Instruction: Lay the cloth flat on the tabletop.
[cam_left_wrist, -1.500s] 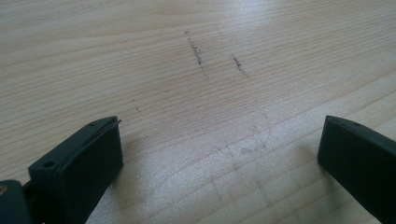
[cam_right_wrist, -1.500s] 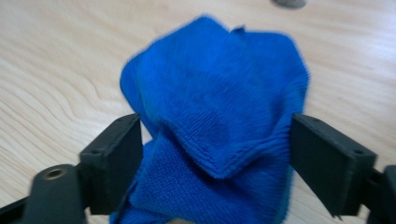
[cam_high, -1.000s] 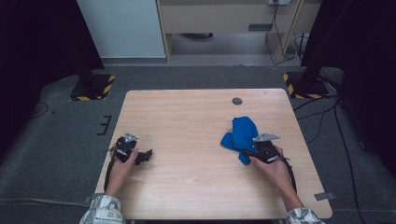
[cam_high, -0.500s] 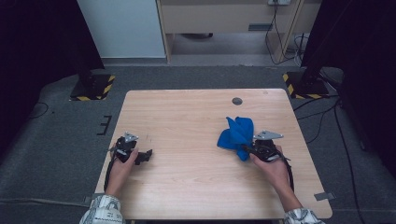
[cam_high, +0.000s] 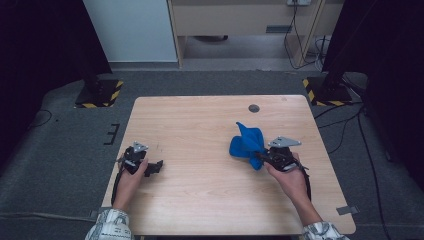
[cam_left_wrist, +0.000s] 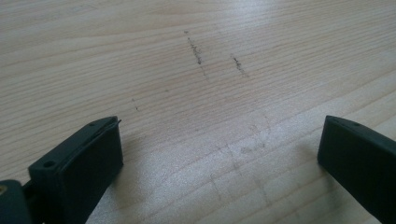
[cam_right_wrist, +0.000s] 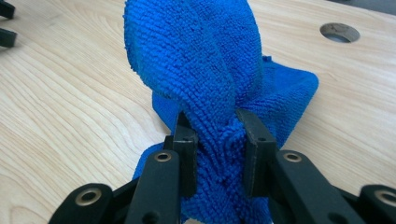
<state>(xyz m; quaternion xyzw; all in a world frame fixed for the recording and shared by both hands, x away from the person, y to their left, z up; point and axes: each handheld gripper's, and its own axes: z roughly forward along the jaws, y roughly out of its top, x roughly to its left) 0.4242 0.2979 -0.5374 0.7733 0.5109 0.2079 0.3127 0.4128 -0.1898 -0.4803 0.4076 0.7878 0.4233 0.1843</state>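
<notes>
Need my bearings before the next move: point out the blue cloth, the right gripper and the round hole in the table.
blue cloth (cam_right_wrist: 201, 60), right gripper view, on its raised upper fold.
right gripper (cam_right_wrist: 217, 135), right gripper view, midway between its fingertips.
round hole (cam_high: 254, 108), high view, on its middle.

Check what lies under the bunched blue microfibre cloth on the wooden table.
Bare wood of the light wooden table surrounds the blue microfibre cloth, pinched by the right gripper. The patch directly beneath its folds is covered, so unseen.

Light wood surface (cam_high: 200, 200); blue microfibre cloth (cam_high: 246, 142) partly resting toward right edge; round cable hole (cam_high: 254, 108) near far edge.
</notes>
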